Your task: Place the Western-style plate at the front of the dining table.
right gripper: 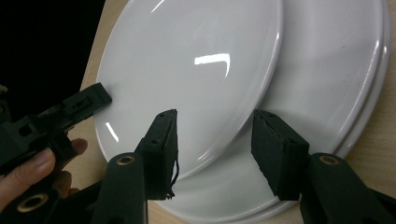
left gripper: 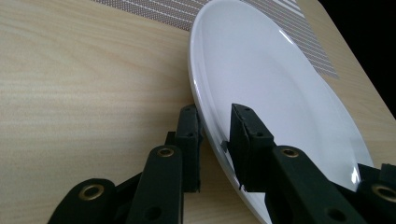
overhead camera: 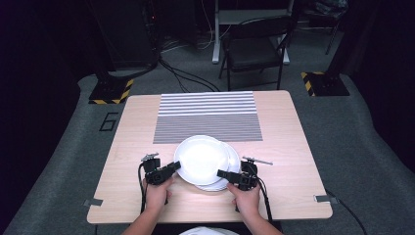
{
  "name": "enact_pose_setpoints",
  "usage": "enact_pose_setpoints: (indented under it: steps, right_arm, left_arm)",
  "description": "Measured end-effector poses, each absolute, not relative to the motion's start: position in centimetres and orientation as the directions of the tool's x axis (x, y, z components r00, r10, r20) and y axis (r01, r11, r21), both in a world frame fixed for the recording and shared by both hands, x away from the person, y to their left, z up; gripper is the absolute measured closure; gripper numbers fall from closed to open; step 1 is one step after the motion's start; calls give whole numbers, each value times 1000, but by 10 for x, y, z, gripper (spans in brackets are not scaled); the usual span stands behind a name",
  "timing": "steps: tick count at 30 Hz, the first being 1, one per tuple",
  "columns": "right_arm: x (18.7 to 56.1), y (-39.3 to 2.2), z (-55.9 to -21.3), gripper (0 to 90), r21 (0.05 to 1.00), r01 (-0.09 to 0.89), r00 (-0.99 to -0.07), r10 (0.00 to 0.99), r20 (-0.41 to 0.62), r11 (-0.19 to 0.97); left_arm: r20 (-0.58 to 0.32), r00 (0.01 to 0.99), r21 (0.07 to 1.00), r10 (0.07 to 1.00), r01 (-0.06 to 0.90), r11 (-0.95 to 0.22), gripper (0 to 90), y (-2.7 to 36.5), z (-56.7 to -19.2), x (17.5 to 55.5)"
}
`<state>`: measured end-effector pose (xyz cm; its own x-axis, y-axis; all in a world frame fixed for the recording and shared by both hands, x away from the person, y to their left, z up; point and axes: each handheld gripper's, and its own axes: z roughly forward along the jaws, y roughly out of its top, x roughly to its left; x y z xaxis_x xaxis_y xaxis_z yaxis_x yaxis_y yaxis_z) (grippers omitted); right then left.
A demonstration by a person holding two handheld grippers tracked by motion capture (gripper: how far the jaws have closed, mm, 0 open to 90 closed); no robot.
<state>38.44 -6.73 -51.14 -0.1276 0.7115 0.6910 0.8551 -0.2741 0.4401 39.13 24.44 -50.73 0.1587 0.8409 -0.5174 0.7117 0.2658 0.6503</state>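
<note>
Left gripper view: the left hand-held gripper (left gripper: 214, 128) pinches the rim of the top plate (left gripper: 261, 84), tilted above the stack (overhead camera: 226, 169) on the counter (overhead camera: 132, 132). Right hand-held gripper (right gripper: 214, 140) straddles that plate's opposite rim, jaws apart.

Both forearms reach in low; left gripper (overhead camera: 171, 168) is clamped tight, jaws pointing inward, while right gripper (overhead camera: 224, 174) faces it, jaws parted.

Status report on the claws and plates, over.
Left claw clamped on top plate rim. Right claw open, straddling its opposite rim above the stack. Nothing in the way.
</note>
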Motion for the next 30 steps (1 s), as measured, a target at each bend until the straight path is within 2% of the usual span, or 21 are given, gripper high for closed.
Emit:
enact_pose_setpoints:
  steps: [3,14,21,30]
  right_arm:
    - [388,-66,-512,507,439,847,-113,708,697,-298]
    - [401,-58,-516,519,406,834,-50,682,730,-373]
    - [399,-52,-518,538,419,830,-66,683,728,-368]
    - [400,-58,-523,551,363,840,-42,620,784,-402]
  left_arm:
    - [-504,158,658,849,708,258,721,243,-508,388]
    - [-540,139,647,830,699,304,699,241,-512,379]
    - [-553,126,646,824,689,329,698,240,-515,380]
    - [-614,148,623,775,694,361,717,247,-522,384]
